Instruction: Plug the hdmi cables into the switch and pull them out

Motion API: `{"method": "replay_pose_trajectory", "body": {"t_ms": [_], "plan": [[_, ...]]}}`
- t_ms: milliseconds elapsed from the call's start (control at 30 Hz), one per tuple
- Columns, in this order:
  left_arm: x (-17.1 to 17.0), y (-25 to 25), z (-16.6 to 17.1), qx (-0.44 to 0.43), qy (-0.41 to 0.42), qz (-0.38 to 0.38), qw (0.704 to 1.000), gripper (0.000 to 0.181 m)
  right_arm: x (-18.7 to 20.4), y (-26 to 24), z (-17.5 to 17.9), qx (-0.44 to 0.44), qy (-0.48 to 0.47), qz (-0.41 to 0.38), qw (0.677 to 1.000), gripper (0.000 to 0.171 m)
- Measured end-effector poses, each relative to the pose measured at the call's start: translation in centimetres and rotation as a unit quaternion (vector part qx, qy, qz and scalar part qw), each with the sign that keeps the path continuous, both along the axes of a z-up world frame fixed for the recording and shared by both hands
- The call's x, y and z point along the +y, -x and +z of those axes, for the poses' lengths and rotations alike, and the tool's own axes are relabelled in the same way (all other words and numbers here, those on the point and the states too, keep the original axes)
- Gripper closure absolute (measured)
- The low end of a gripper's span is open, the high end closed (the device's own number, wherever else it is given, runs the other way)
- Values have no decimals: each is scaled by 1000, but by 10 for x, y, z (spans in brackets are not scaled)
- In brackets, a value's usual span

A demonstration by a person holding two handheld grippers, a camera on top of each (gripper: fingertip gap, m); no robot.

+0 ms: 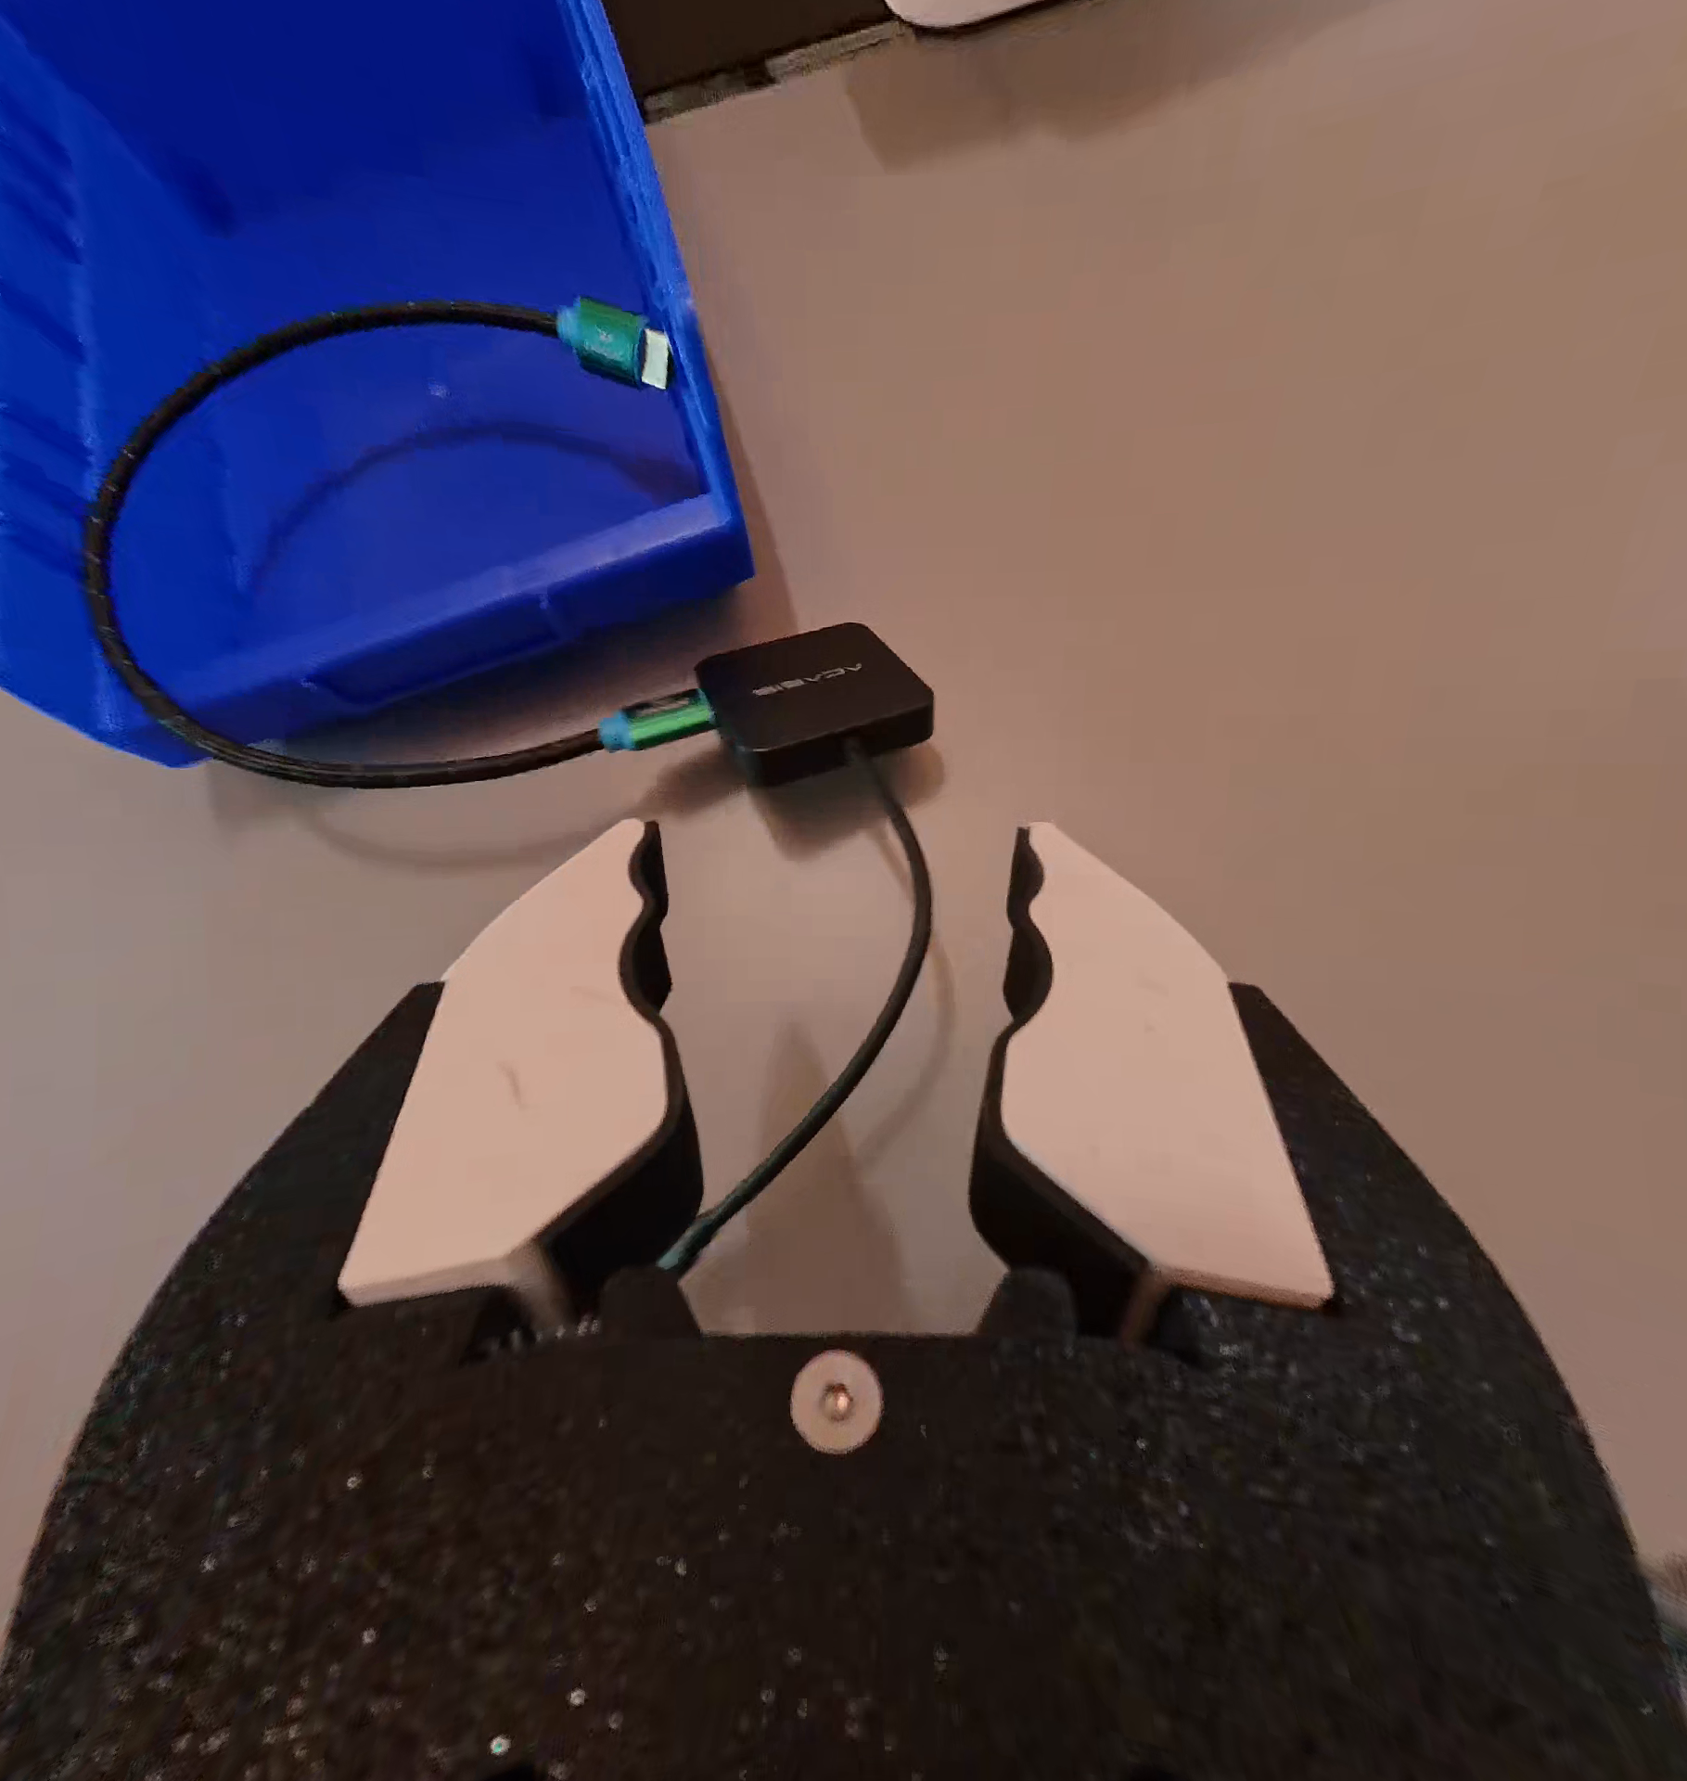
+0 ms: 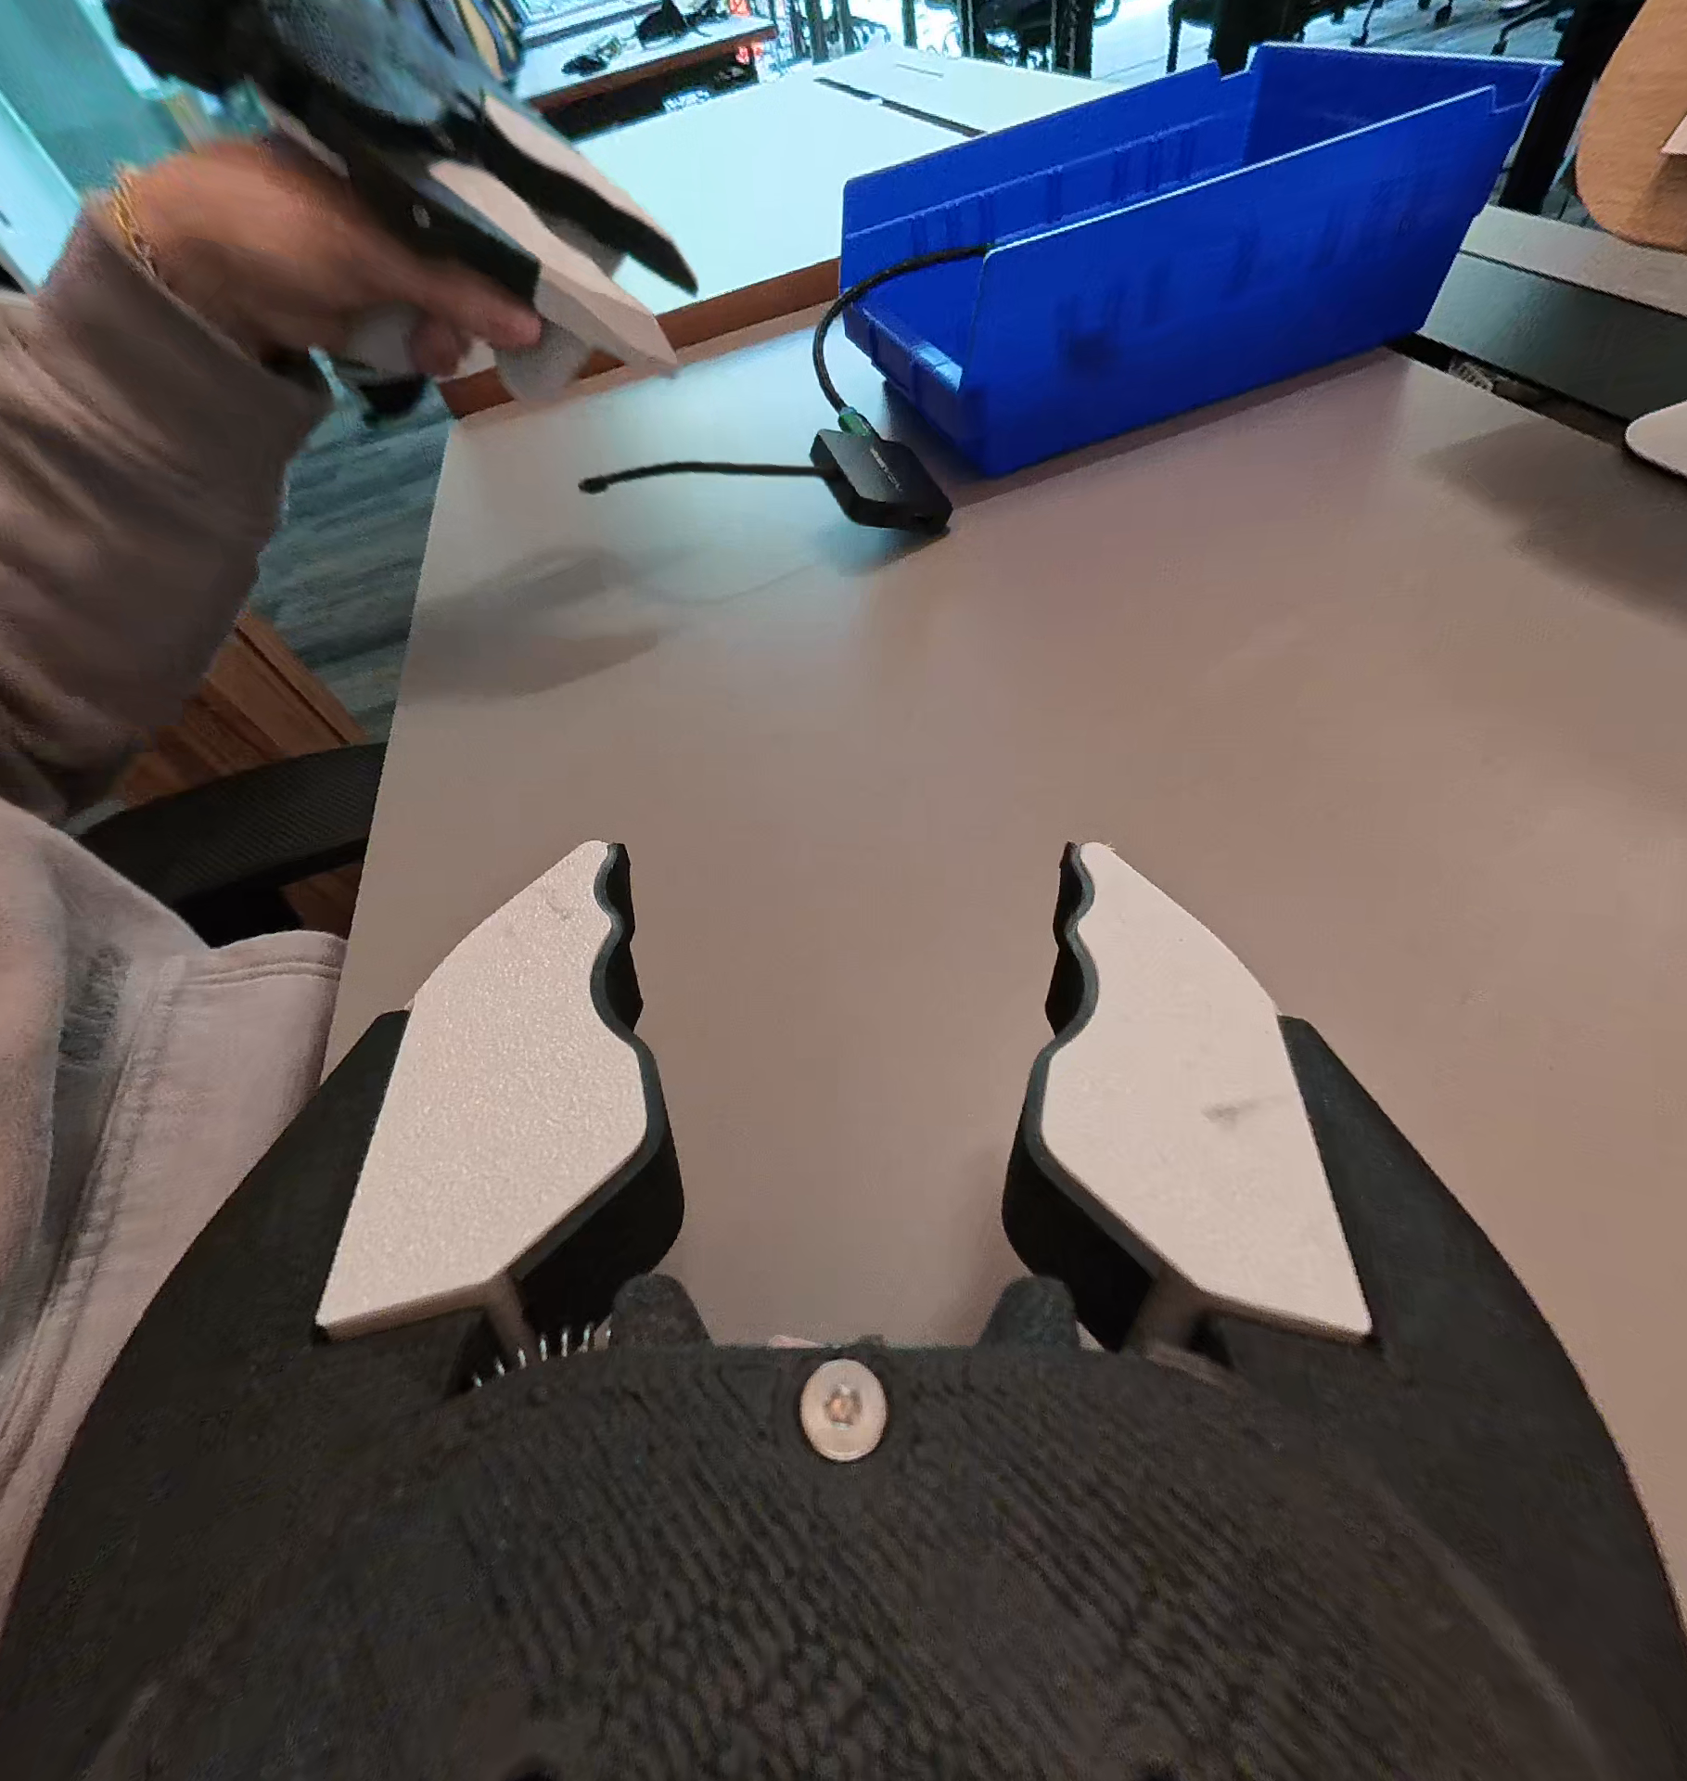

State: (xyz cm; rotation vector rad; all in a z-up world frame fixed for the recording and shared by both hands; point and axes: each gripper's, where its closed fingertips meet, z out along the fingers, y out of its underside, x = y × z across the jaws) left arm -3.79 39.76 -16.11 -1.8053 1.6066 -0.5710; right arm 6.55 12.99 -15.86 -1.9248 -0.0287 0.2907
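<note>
Both grippers share one build — a black, grainy body speckled with pale flecks, with a round silver screw at the centre. The left gripper (image 1: 834, 838) carries two pale grey fingers (image 1: 531, 1060) faced with black, wavy-edged pads. The right gripper (image 2: 844, 858) has the same grey plates, and a coiled spring (image 2: 540, 1349) shows at its left finger's root. The person wears a light grey sleeve (image 2: 97, 501) — a thin bracelet (image 2: 131, 226) at the wrist.

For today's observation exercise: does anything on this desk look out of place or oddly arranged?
Only mildly. The braided HDMI cable has one green plug in the black switch, but it loops over the wall of the blue bin, leaving its other plug loose inside. Nothing looks spilled or damaged.
</note>
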Motion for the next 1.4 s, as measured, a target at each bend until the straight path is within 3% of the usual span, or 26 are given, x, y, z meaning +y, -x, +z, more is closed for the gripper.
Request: {"method": "replay_pose_trajectory", "body": {"t_ms": [100,300,400,500,733,867,967,1100,1200,1300,1400], "plan": [[-2,-17,-34,8,3,45,999,99,5,0,0,-1,0,3,1000,87],[10,-49,-66,59,-46,99,992,96,1,0,-6,-8,8,1,1000,86],[13,-57,-78,66,-43,123,989,97,-3,-2,-6,-1,6,-4,1000,86],[23,-55,-83,66,-88,138,984,113,-6,-6,-7,7,3,-8,1000,86],[28,-53,-63,5,-142,77,987,114,-7,-10,-10,34,-1,-13,999,87],[21,-46,-27,-48,-202,57,977,114,-6,-9,-11,35,-1,-8,999,87],[12,-40,17,-85,-289,37,953,114,-5,-8,-10,45,-7,-6,999,87],[-27,-42,85,-161,-413,-36,896,114,-2,-4,-1,63,-32,5,997,86],[-82,-52,118,-237,-430,-129,862,114,0,-1,15,80,-73,10,994,86],[-147,-62,125,-298,-395,-260,829,114,1,-1,37,111,-130,7,985,83],[-215,-65,109,-324,-340,-405,785,114,-1,1,58,184,-185,20,965,82]]}}
